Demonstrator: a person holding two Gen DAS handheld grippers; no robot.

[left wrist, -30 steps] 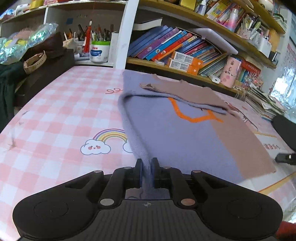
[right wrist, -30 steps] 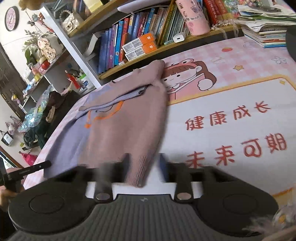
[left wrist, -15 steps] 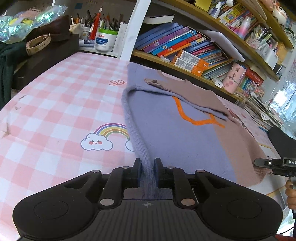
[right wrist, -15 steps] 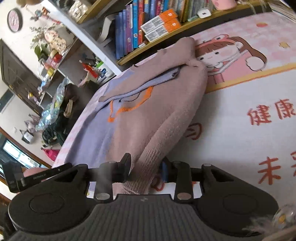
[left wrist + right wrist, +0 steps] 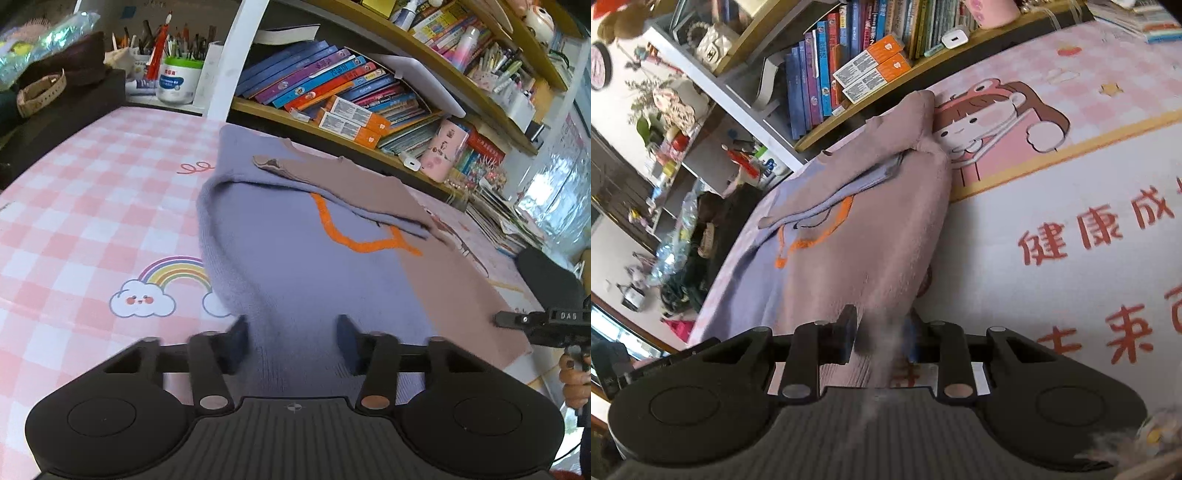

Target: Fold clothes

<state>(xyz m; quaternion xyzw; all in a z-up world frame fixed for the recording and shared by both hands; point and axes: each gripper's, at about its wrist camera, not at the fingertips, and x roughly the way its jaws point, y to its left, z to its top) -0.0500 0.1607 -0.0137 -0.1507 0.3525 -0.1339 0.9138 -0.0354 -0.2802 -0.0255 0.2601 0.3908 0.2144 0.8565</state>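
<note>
A lilac and mauve sweater [image 5: 303, 254] with an orange outline lies on the pink printed tabletop, its sleeves folded across the chest. My left gripper [image 5: 291, 338] is open, its fingers wide apart on either side of the lilac hem. My right gripper [image 5: 881, 338] straddles the mauve hem [image 5: 879, 295] of the same sweater [image 5: 864, 236]; its fingers stand apart, with the cloth loose between them. The right gripper also shows at the right edge of the left wrist view [image 5: 543, 321].
A bookshelf [image 5: 332, 92] full of books runs along the table's far edge. A white tub of pens [image 5: 177, 81] and a dark bag [image 5: 59, 92] stand at the far left. A pile of magazines [image 5: 506, 225] lies at the far right.
My left gripper has opened and let go of the lilac hem. My right gripper's fingers have widened on the mauve hem. The sweater's lower half has been pulled straighter toward me.
</note>
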